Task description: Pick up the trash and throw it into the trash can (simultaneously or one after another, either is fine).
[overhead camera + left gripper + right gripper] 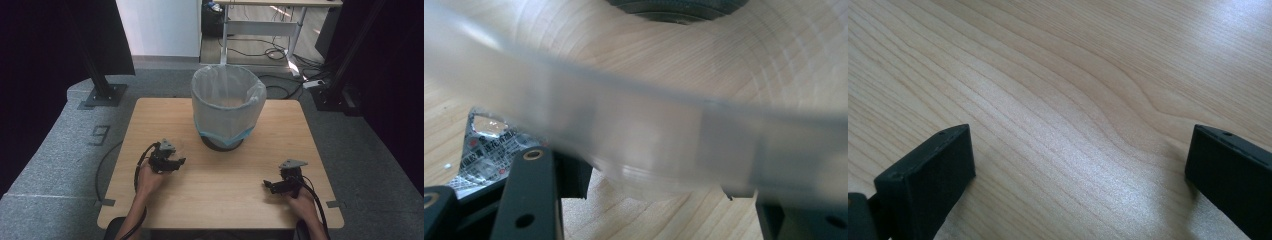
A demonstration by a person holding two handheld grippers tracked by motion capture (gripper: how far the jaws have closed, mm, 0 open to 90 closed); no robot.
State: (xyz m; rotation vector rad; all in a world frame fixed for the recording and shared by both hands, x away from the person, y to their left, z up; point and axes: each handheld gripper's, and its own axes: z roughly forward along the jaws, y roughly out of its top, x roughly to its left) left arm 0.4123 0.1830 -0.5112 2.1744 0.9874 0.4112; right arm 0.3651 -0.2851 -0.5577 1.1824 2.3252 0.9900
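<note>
Left gripper (pixel 172 161) low over the tabletop (pixel 220 192), angled toward the lined bin (pixel 228 106), fingers clamped on a clear plastic piece (pixel 659 145), printed wrapper (pixel 486 147) beside them, right gripper (pixel 274 186) near the right edge, fingers spread apart, bare wood between.

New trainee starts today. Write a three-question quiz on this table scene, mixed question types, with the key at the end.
1. True or false: the right tongs are shut.
2. What lines the bin? A: a bag. B: a towel. C: nothing.
3. Fill in: a silver ____ lies on the table beside the left tongs.

Key: 1 false, they stand open over bare wood. 2 A. 3 wrapper.
</note>
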